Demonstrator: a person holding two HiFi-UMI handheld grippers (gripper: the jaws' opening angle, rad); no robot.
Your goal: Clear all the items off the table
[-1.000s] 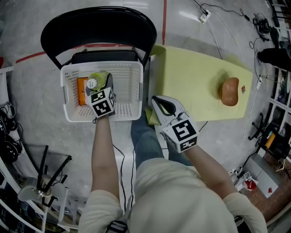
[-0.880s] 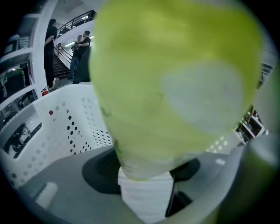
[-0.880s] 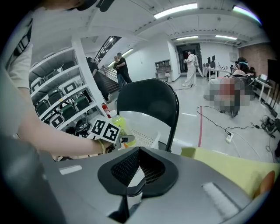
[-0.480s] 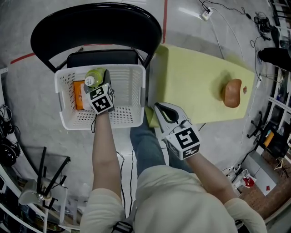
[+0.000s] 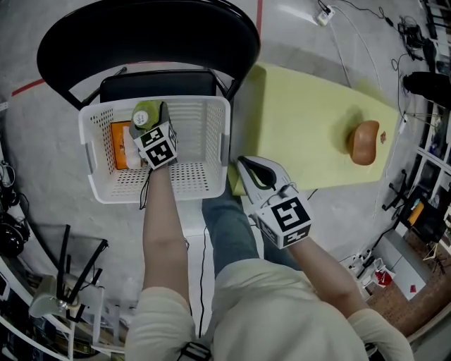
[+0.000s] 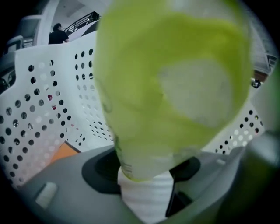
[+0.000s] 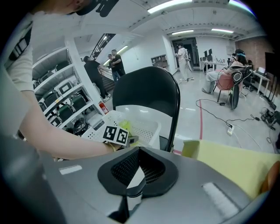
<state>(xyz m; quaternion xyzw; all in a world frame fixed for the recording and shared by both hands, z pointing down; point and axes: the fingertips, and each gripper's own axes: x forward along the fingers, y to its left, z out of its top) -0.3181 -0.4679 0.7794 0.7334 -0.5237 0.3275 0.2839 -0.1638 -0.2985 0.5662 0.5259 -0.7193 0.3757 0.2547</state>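
A green bottle (image 5: 146, 115) with a white cap is inside the white basket (image 5: 224, 134), and my left gripper (image 5: 150, 121) is shut on it. In the left gripper view the bottle (image 6: 175, 87) fills the frame, cap toward the camera, with perforated basket wall (image 6: 39, 113) behind it. My right gripper (image 5: 246, 163) is shut and empty, hanging at the near left corner of the yellow table (image 5: 303, 120). A brown rounded item (image 5: 364, 142) lies on the table's right part. The right gripper view shows the shut gripper (image 7: 139, 151), the basket (image 7: 144, 124) and the table's edge (image 7: 227, 162).
The basket stands on a black chair (image 5: 141, 42) left of the table. An orange packet (image 5: 121, 144) lies in the basket's left side. Cables and a power strip (image 5: 324, 14) run over the floor behind. Shelving (image 7: 57, 100) and several people stand far off.
My left gripper has gone down into the basket with the green bottle. The right gripper has sunk slightly by the table's corner and stays shut.
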